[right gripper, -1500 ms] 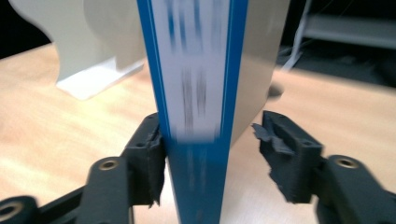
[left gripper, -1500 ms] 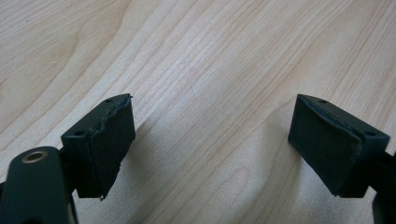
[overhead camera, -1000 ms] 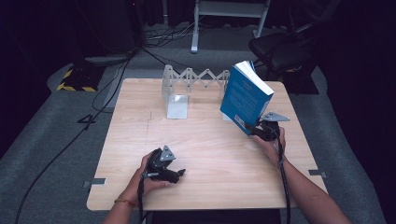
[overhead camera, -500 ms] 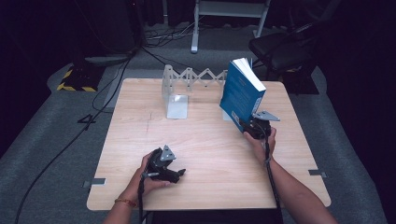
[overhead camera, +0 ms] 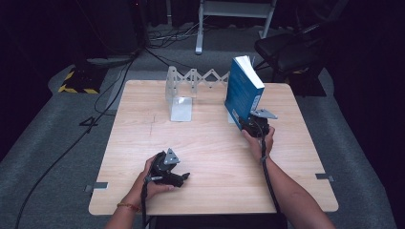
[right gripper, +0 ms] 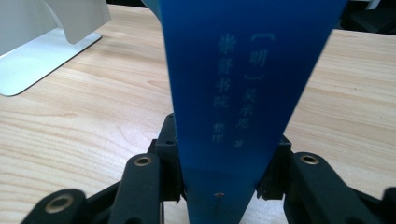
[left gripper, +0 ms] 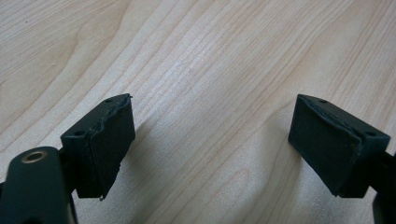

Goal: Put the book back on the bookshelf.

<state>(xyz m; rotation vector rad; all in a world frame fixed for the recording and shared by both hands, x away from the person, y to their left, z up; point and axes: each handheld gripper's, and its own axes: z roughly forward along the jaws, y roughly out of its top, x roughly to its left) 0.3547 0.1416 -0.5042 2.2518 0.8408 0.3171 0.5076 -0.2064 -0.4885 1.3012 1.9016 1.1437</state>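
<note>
the jaws of the right gripper point(overhead camera: 249, 125) are closed on the spine of a blue book point(overhead camera: 242, 91), held upright near the bench's point(overhead camera: 210, 143) far right, beside a white folding rack point(overhead camera: 184, 93). the left gripper point(overhead camera: 177, 177), jaws spread wide with nothing between, is rested near the front edge.

light is falling evenly on the pale wood surface point(overhead camera: 210, 143) in the high view, while everything around it is sinking into darkness. in the left gripper view, soft shadows are spreading beneath the fingers point(left gripper: 109, 140). in the right gripper view, the blue book point(right gripper: 243, 84) is blurring toward 12 o'clock.
</note>
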